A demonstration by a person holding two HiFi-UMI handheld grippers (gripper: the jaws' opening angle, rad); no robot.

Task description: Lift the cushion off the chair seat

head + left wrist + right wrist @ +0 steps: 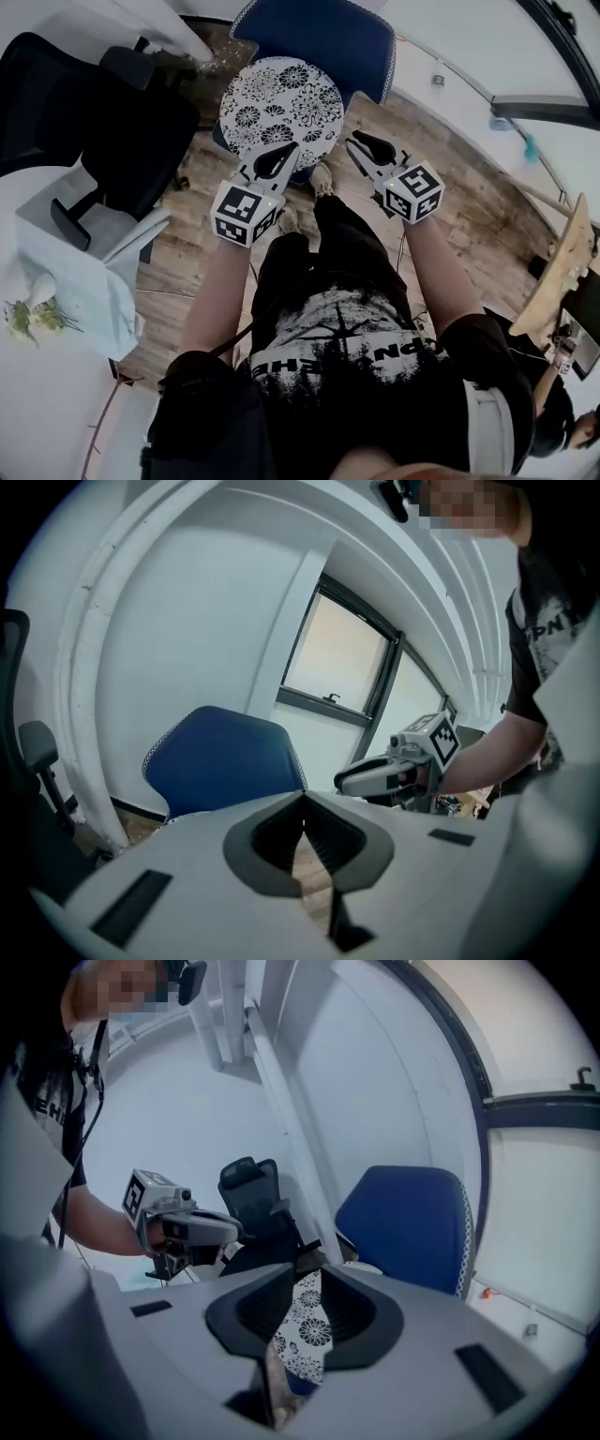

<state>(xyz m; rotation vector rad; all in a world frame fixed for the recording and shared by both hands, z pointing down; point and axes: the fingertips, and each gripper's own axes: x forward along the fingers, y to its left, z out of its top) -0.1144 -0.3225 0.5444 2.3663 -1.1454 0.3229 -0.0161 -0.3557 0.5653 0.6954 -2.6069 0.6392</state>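
**Inspector:** Where is the cushion found?

**Assessor:** The cushion [281, 103] is recorded lying flat on the seat of the blue chair [352, 42], not yet lifted. It is round, so no long axis is noted, and any point of its rim may be taken alike.

**Inspector:** How is it placed relative to the tongs?

**Assessor:** It lies ahead of both. In the head view the left tongs [284, 155] are seen at the near rim. The right tongs [359, 145] are seen just beside the near right rim. The left is judged slightly the nearer. Height above the cushion cannot be told.

**Inspector:** What is the state of the tongs?

**Assessor:** The left tongs are found closed tip to tip, with nothing held. Only wood floor [450, 187] is seen through the slot behind the tips. The right tongs are parted by a narrow slit, with nothing gripped. The cushion's pattern is seen through that gap, lying beyond the pads.

**Inspector:** What obstructions are noted?

**Assessor:** None is noted on the approach from the front.
- The chair back stands behind the cushion.
- The person's shoes [322, 178] are set just short of the seat.
- A black office chair [112, 112] stands to the left, well apart.
- A white table [42, 412] bearing a small plant [33, 314] stands at the near left.

It is judged that both tongs must be opened wider before the rim can be taken.
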